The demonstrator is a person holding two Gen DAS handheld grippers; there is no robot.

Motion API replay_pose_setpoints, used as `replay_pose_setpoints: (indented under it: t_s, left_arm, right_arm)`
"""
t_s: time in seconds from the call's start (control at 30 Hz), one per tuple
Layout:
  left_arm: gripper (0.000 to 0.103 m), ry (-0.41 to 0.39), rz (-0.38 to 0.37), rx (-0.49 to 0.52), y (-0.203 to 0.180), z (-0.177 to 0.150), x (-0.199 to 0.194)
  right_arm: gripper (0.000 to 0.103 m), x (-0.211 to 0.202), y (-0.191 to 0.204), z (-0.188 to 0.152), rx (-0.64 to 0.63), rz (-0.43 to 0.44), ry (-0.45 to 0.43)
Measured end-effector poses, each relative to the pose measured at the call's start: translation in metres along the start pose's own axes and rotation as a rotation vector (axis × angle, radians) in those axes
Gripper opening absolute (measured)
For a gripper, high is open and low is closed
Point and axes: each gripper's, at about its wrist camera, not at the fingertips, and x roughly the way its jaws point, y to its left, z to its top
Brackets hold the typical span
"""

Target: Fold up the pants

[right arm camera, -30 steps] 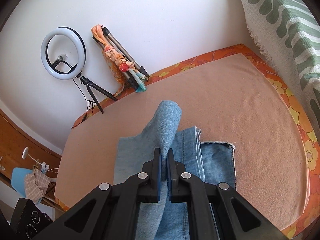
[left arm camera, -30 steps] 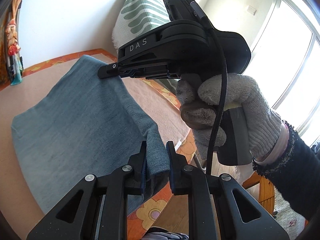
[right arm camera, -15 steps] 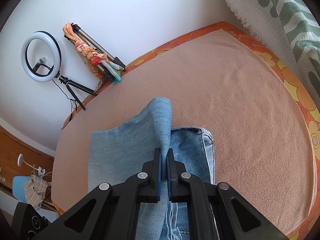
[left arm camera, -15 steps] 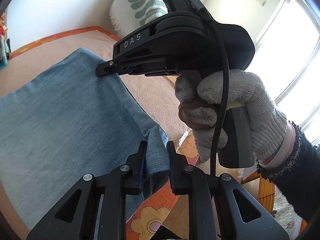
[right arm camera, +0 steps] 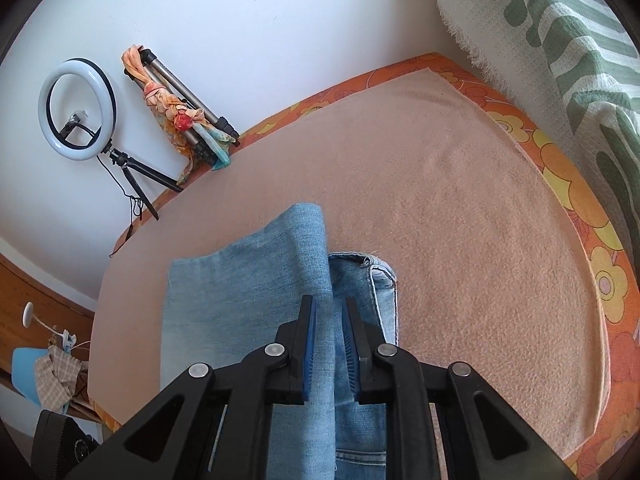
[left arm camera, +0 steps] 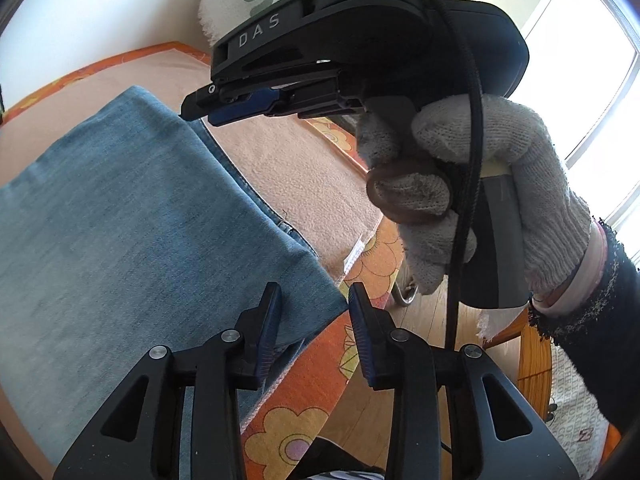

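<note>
The left gripper point(left arm camera: 314, 322) has its two fingers spread, with the near corner of the jeans point(left arm camera: 120, 220) lying between them but touched by neither pad, so nothing is pinched there. The right gripper point(right arm camera: 330, 338) also shows a gap between its blue pads, and a raised ridge of denim runs up through that gap; the cloth looks loose rather than clamped, though contact on one side cannot be ruled out. In the left view the right gripper point(left arm camera: 208, 110) hangs just above the far corner of the same folded edge, held by a gloved hand point(left arm camera: 472, 196). The jeans lie flat on the peach blanket point(right arm camera: 460, 208) covering the bed, near its front edge, with one denim layer laid over another and a hem and seam showing beside the upper layer. Judged from this, one fold is already laid down and both grippers look to be letting go of it; smoothing the ridge and at least one further fold probably remain before the bundle is compact.
</note>
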Motion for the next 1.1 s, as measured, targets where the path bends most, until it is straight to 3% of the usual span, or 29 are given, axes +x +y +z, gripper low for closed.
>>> replay_pose_setpoints:
  t_s: [0.13,0.2,0.27,0.33,0.43,0.53,0.57,0.7,1.1]
  left_arm:
    - [0.033,-0.004,0.006,0.012,-0.001,-0.003,-0.011]
    - [0.033,-0.015,0.017,0.021,-0.003,-0.006,-0.024]
    - [0.045,-0.035,0.026,0.021,0.000,-0.011,-0.040]
    - [0.049,-0.064,0.037,0.007,0.004,-0.021,-0.060]
    - [0.049,-0.097,0.050,-0.033,0.024,-0.025,-0.088]
    - [0.057,-0.125,0.086,-0.087,0.047,-0.029,-0.108]
    - [0.062,-0.126,0.102,-0.103,0.059,-0.028,-0.115]
    - [0.063,-0.101,0.196,-0.173,0.099,-0.035,-0.127]
    - [0.063,-0.074,0.117,-0.449,0.181,-0.057,-0.101]
  right_arm:
    - [0.056,-0.022,0.000,-0.004,-0.019,-0.018,-0.027]
    - [0.066,-0.030,0.000,-0.007,-0.019,-0.019,-0.036]
    - [0.077,-0.034,0.000,-0.011,-0.031,-0.010,-0.041]
    - [0.089,-0.033,0.003,-0.014,-0.067,-0.012,-0.037]
    - [0.092,-0.025,0.003,-0.020,-0.118,0.004,-0.007]
    - [0.092,-0.010,-0.002,-0.025,-0.130,0.014,0.037]
    - [0.092,-0.006,-0.004,-0.027,-0.130,0.015,0.044]
    - [0.092,0.005,-0.013,-0.031,-0.115,0.053,0.034]
    - [0.092,0.039,-0.023,-0.026,-0.105,0.130,0.090]
